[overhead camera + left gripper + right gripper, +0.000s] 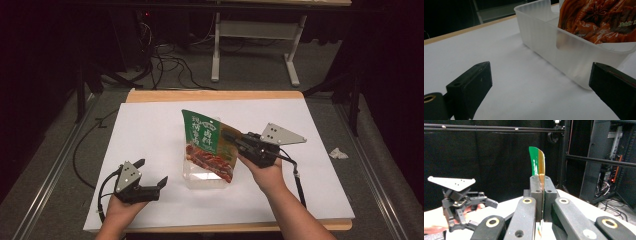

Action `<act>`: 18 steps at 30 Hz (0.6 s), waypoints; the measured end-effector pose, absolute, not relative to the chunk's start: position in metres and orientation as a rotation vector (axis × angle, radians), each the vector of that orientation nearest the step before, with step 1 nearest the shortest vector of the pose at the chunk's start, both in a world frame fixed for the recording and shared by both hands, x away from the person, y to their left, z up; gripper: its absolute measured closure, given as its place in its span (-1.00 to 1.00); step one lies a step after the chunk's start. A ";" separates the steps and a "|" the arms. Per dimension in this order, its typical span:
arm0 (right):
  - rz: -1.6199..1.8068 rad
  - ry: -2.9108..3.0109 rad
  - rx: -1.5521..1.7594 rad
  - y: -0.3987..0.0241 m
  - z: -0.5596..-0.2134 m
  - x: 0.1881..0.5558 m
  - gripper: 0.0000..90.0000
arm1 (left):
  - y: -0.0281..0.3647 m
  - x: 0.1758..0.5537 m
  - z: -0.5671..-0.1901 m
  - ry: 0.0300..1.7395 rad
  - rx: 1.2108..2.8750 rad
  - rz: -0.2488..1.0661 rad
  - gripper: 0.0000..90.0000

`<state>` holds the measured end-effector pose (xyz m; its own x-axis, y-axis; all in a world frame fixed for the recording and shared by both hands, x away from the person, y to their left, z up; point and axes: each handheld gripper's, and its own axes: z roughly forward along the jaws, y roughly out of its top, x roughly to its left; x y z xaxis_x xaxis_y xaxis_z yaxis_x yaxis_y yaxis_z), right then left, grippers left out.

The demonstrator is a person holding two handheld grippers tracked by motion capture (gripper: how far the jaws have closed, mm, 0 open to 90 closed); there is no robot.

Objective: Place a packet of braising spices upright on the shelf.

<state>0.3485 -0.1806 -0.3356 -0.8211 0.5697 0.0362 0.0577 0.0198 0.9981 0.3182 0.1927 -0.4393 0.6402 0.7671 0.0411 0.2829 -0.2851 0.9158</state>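
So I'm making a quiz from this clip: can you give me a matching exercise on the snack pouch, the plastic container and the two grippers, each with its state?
Things:
1. snack pouch
2. plastic container
3. left gripper
4. right gripper

States:
a. jaws open, nothing between them
b. clear, stands on the white sheet
c. jaws shut on the pouch's edge
d. green and orange, held tilted with its lower end in the container

Pairs: 1-d, 2-b, 3-a, 4-c

A lab: black curtains (486, 157), an equipment rack (609, 157), loose floor cables (165, 65) and a paper-covered table (150, 135).
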 end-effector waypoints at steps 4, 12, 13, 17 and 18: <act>1.839 1.930 0.654 -0.179 -0.338 0.351 1.00 | 0.192 0.318 -0.439 0.838 1.853 0.600 -0.89; 1.811 1.942 0.660 -0.173 -0.345 0.351 1.00 | 0.191 0.318 -0.439 0.839 1.858 0.600 -0.88; 1.815 1.937 0.661 -0.173 -0.346 0.352 1.00 | 0.191 0.318 -0.439 0.838 1.859 0.599 -0.88; 1.805 1.937 0.673 -0.171 -0.351 0.352 1.00 | 0.191 0.318 -0.439 0.837 1.859 0.600 -0.88; 1.808 1.936 0.670 -0.170 -0.353 0.353 1.00 | 0.191 0.318 -0.439 0.838 1.857 0.598 -0.88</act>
<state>0.3528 -0.1700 -0.3526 -0.8024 0.5961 0.0293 0.0700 0.0452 0.9965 0.3177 0.1914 -0.4394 0.6417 0.7660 0.0400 0.2865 -0.2877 0.9139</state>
